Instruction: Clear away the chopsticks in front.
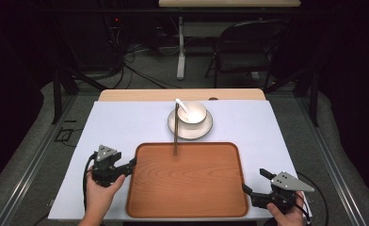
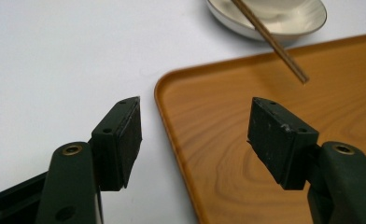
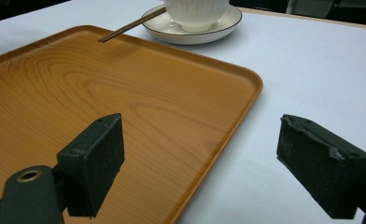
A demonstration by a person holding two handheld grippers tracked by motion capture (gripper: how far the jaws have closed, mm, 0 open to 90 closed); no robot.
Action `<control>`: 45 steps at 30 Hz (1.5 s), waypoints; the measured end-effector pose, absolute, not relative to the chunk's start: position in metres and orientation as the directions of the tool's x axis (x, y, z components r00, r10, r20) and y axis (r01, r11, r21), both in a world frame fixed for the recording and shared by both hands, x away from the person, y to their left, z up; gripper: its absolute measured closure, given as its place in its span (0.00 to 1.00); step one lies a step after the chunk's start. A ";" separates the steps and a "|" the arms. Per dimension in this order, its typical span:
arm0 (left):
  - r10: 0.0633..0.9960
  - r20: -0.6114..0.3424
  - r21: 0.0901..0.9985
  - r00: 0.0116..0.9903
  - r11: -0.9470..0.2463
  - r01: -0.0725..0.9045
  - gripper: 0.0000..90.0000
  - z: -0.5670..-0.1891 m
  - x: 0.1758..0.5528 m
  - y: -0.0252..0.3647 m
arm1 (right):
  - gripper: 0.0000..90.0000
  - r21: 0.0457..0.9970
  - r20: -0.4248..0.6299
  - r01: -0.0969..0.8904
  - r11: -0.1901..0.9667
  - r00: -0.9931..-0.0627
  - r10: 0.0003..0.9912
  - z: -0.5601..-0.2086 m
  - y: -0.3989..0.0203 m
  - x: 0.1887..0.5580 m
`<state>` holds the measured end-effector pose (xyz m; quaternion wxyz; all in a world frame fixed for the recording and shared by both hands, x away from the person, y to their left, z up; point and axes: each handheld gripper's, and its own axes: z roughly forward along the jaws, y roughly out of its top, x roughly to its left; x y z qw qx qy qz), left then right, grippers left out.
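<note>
Nearest: left gripper [image 1: 132,164] and right gripper [image 1: 253,181], jaws spread wide and grasping nothing, straddling the left and right rims of the wooden tray [image 1: 187,207]. Lying bare on the white table cover [image 1: 126,122]. Beyond: chopsticks [image 1: 175,134] leaning from the plate [image 1: 190,128], tips overhanging the tray; bowl [image 1: 192,112] and spoon [image 1: 181,105] sitting on the plate.

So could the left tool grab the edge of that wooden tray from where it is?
Probably yes. The left tool is open, its jaws either side of the tray rim, with nothing between.
</note>
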<state>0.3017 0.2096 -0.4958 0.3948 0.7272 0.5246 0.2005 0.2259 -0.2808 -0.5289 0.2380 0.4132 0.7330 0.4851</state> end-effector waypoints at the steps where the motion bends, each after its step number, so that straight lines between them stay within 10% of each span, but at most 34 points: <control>1: 0.922 -0.118 0.785 0.369 -0.141 0.603 0.41 -0.494 0.305 0.208 | 0.16 0.908 0.054 0.376 0.187 -0.545 0.837 -0.529 -0.281 0.226; 45: 0.923 -0.087 0.696 0.375 -0.213 0.686 0.48 -0.456 0.432 0.126 | 0.16 0.905 0.076 0.390 0.170 -0.543 0.837 -0.529 -0.284 0.227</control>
